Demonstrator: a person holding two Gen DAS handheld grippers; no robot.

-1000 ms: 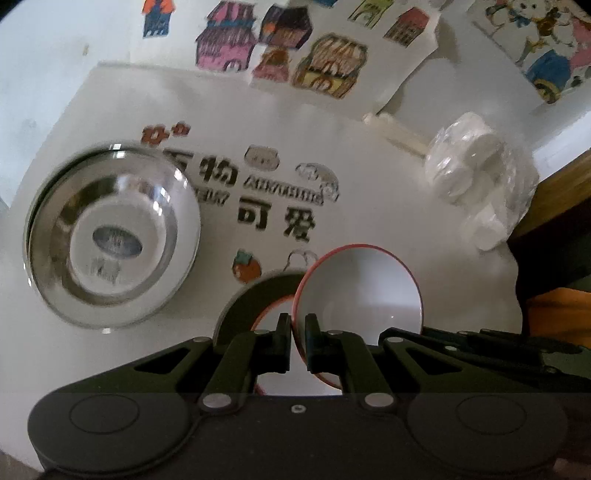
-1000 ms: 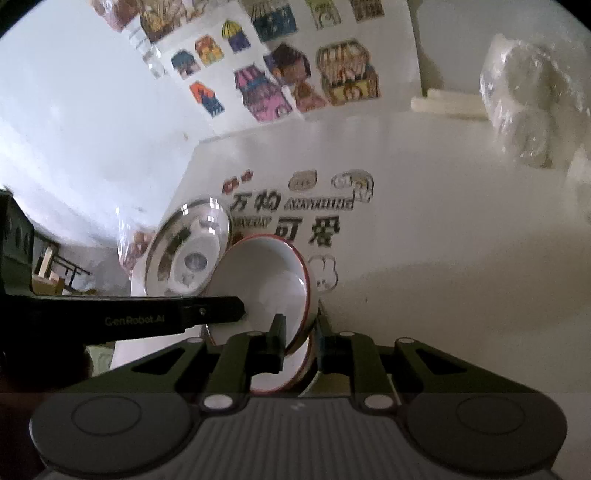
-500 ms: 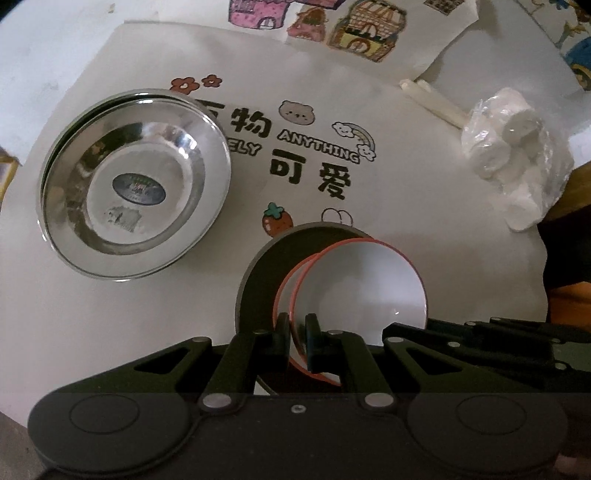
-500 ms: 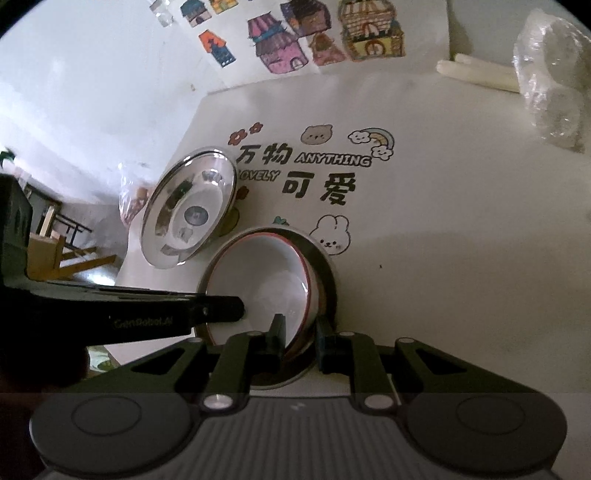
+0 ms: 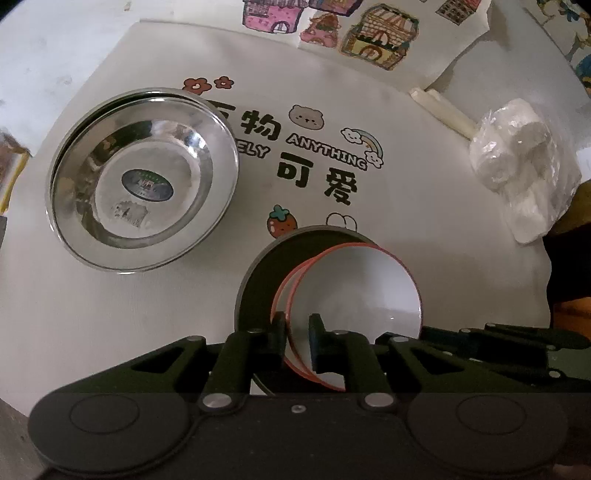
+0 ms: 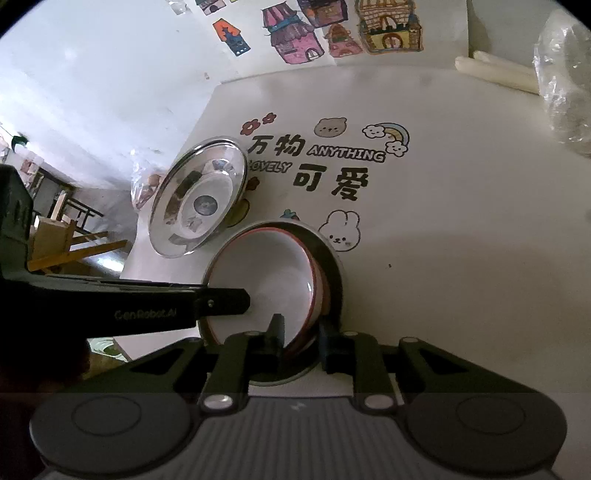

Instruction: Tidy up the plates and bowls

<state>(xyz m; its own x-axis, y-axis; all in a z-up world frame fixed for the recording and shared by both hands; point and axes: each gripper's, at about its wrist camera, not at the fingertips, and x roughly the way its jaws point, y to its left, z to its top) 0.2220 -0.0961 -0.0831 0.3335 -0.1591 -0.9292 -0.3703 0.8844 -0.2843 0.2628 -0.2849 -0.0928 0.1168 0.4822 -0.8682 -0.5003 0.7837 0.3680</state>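
Red-rimmed bowl [image 5: 354, 295] nested in dark bowl [image 5: 258, 280] | both tools' jaws opening

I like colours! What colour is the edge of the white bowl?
Red-orange, all round the white bowl's rim; the left wrist view shows it best.

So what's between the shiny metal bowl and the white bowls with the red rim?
Only printed mat: between the metal bowl and the red-rimmed bowls lies bare mat with a strawberry picture, seen best from the left wrist.

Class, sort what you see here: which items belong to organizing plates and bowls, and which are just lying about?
Job:
red-rimmed bowls
dark plate
steel plates

Lying about:
drawings
plastic bag
white sticks
printed mat
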